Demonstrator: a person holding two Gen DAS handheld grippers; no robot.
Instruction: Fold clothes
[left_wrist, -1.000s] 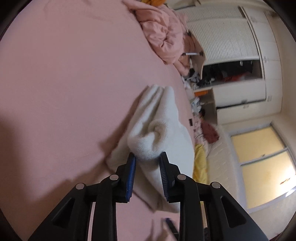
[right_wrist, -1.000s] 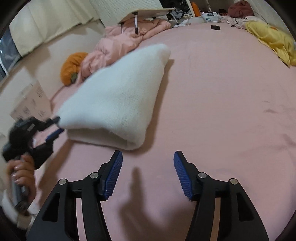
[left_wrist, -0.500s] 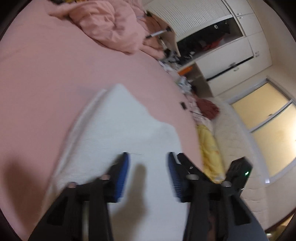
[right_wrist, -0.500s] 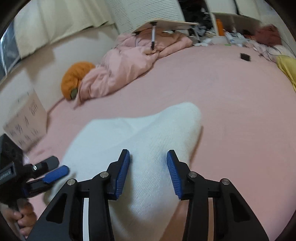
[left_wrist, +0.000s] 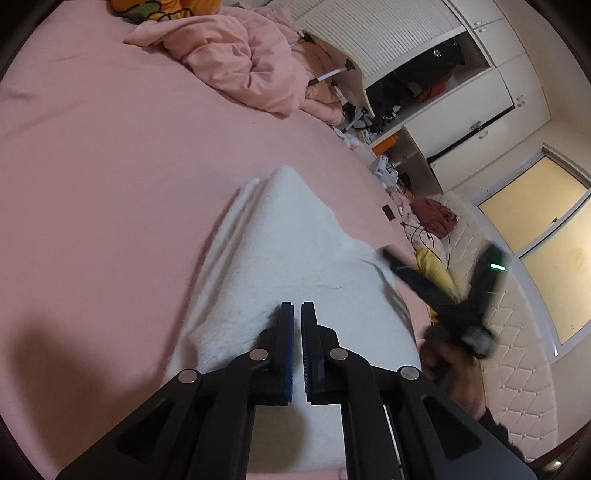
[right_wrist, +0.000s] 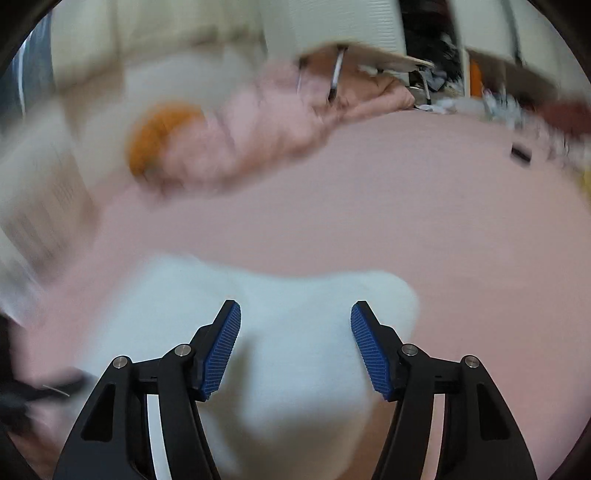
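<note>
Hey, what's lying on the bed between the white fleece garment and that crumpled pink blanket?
Nothing: only bare pink bedsheet separates the white fleece garment from the crumpled pink blanket, clearest in the left wrist view.

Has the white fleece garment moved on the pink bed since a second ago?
Yes. The white fleece garment was a raised bundle pinched by the left gripper; now it lies spread flat on the pink bed, nearer the camera.
</note>
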